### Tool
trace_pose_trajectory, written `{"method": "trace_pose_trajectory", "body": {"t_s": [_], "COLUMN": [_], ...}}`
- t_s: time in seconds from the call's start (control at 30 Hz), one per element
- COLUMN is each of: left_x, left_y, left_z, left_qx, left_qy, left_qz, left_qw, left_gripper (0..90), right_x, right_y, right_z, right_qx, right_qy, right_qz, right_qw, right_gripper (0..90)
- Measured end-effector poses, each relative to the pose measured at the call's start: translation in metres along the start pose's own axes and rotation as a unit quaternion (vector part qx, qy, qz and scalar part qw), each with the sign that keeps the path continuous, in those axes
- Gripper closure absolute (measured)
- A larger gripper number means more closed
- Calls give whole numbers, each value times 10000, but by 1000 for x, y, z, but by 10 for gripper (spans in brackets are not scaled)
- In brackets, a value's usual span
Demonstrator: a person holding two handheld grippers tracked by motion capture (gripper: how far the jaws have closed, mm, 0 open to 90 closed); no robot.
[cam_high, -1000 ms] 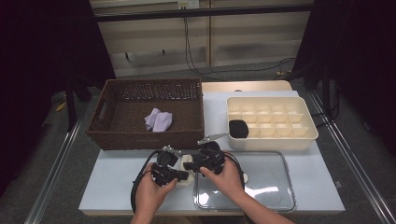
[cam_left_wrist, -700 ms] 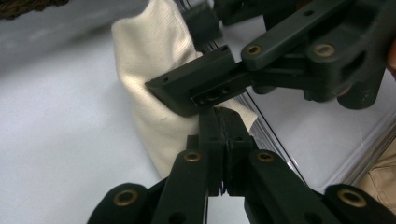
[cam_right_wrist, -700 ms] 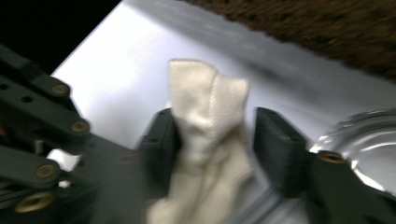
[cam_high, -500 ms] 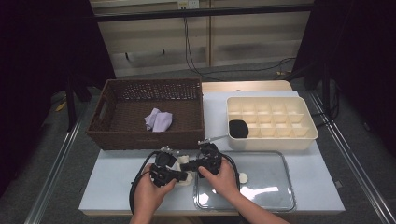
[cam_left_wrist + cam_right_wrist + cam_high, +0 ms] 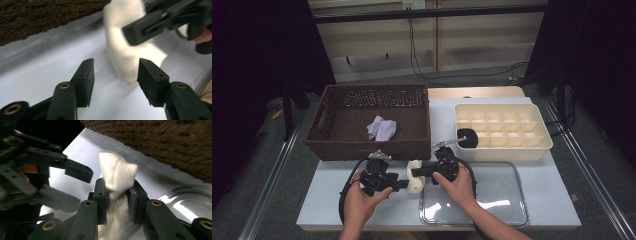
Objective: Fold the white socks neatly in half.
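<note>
The white cloth (image 5: 414, 176) sits on the desk (image 5: 562, 200) just in front of the wicker basket (image 5: 367, 145), between the person's two hands. The right tool (image 5: 117, 195) has been closing and now pinches the cloth, its two black pads squeezing the fabric so that a bunched end stands up above them. The left tool (image 5: 115, 72) has just been opening; its jaws stand apart with nothing pressed between them, and the cloth lies a little beyond their tips. In the high view the left tool (image 5: 404, 185) and the right tool (image 5: 414, 172) meet at the cloth, just left of the clear glass tray (image 5: 512, 210). A pale purple cloth (image 5: 382, 128) lies inside the basket, and a cream compartment box (image 5: 502, 131) stands further right, a dark item (image 5: 467, 138) in its near-left compartment
</note>
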State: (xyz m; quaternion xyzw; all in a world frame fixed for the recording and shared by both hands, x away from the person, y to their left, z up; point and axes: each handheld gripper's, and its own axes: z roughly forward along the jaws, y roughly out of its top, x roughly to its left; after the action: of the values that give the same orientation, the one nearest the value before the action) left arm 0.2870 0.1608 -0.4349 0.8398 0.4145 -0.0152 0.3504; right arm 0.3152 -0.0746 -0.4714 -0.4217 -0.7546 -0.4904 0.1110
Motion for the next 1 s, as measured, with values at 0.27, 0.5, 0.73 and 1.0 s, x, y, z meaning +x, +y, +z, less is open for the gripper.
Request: {"method": "trace_pose_trajectory", "body": {"t_s": [0.27,0.5,0.73,1.0], "left_x": [9,16,24,31], "left_y": [-2,-4,-8,-11], "left_z": [5,8,13,18], "left_qx": [-229,-461,-437,-547], "left_qy": [274,637,875,1100], "left_qz": [136,223,270,329], "left_qw": [9993,9967,9948,9919], "left_gripper": [314,256,240,222], "right_x": [-1,-4,-9,-11], "right_y": [7,13,16,21], "right_z": [-29,-53,-66,-78], "right_qx": [-63,-96,-86,-68], "right_qy": [-264,-357,-386,-422], "right_qz": [-241,-262,-217,-196], "right_qw": [9993,9990,9990,9989], "right_gripper": [722,721,720,718]}}
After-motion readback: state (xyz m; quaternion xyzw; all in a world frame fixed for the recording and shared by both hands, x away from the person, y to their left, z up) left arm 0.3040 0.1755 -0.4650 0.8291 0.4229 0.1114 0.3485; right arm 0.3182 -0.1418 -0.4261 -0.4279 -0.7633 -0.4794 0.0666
